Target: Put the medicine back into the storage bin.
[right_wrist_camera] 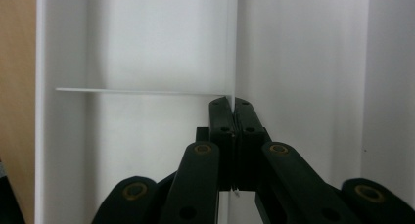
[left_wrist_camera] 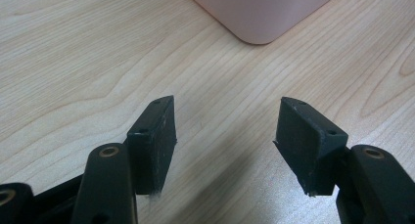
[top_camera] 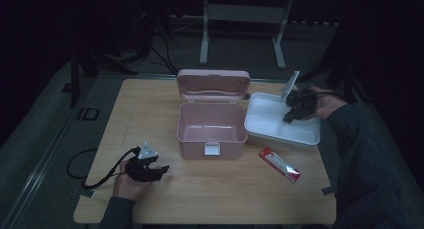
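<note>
**Operator:** Pinching the thin inner divider wall (right_wrist_camera: pixel 230 48) of the white foam meal tray (top_camera: pixel 265 126) with my right gripper (top_camera: pixel 291 116), jaws pressed together on it. The tray sits at three o'clock from the open pink plastic box (top_camera: pixel 212 134), just beside it.

**Observer:** And the left?

**Operator:** My left gripper (left_wrist_camera: pixel 225 141) rests at seven o'clock from the box, jaws spread over the bare wooden table (top_camera: pixel 150 104), holding nothing.

**Observer:** Risks?

**Operator:** I judge the foam wall could tear or snap if I pull hard, since the grip is on a thin edge. A light tray may also swing, knock the box's raised lid (top_camera: pixel 213 84), or slip free. The red-and-white packet (top_camera: pixel 280 165) at five o'clock looks safely clear.
</note>
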`<action>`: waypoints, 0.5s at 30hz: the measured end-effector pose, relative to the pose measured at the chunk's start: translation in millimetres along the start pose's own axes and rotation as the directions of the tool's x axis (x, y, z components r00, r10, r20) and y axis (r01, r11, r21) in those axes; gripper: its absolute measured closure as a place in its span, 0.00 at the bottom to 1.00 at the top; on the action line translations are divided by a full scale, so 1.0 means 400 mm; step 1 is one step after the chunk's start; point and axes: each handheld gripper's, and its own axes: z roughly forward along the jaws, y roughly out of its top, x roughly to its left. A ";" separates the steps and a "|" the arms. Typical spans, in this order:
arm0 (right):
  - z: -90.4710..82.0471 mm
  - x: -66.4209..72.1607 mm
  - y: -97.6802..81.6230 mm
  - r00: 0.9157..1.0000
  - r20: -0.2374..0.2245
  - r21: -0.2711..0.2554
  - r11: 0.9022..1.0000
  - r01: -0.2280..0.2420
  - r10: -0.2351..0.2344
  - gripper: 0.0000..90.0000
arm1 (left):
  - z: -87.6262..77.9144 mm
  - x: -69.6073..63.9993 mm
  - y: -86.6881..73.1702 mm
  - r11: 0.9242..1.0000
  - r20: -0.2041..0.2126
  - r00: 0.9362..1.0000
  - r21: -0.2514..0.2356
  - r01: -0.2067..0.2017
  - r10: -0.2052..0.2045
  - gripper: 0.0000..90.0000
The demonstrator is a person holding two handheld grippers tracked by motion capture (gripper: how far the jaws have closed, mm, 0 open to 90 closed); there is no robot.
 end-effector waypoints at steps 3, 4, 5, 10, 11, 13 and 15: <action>0.006 -0.022 -0.025 0.999 -0.004 0.004 0.999 -0.033 0.033 0.99 | 0.001 0.000 0.000 1.000 0.000 1.000 0.001 -0.001 0.001 0.44; 0.012 -0.029 -0.033 0.999 -0.003 0.009 0.999 -0.045 0.045 0.99 | 0.000 0.000 0.000 1.000 0.000 1.000 0.001 -0.001 0.001 0.44; 0.016 -0.033 -0.037 0.999 -0.002 0.014 0.998 -0.053 0.053 0.99 | 0.000 0.000 0.000 1.000 -0.001 1.000 0.000 -0.001 0.001 0.44; 0.066 -0.060 -0.054 0.996 -0.008 0.067 0.993 -0.092 0.093 0.99 | 0.001 0.000 -0.001 1.000 -0.002 1.000 0.001 -0.003 0.003 0.44; 0.073 -0.063 -0.055 0.995 -0.013 0.077 0.992 -0.101 0.103 0.99 | 0.001 0.000 -0.001 1.000 -0.002 1.000 0.001 -0.003 0.003 0.44; 0.094 -0.071 -0.057 0.994 -0.013 0.097 0.989 -0.108 0.109 0.99 | 0.002 0.000 0.000 1.000 -0.002 1.000 0.002 -0.004 0.004 0.44; 0.113 -0.077 -0.057 0.993 -0.002 0.108 0.987 -0.121 0.122 0.99 | 0.002 0.000 -0.001 1.000 -0.001 1.000 0.001 -0.003 0.003 0.44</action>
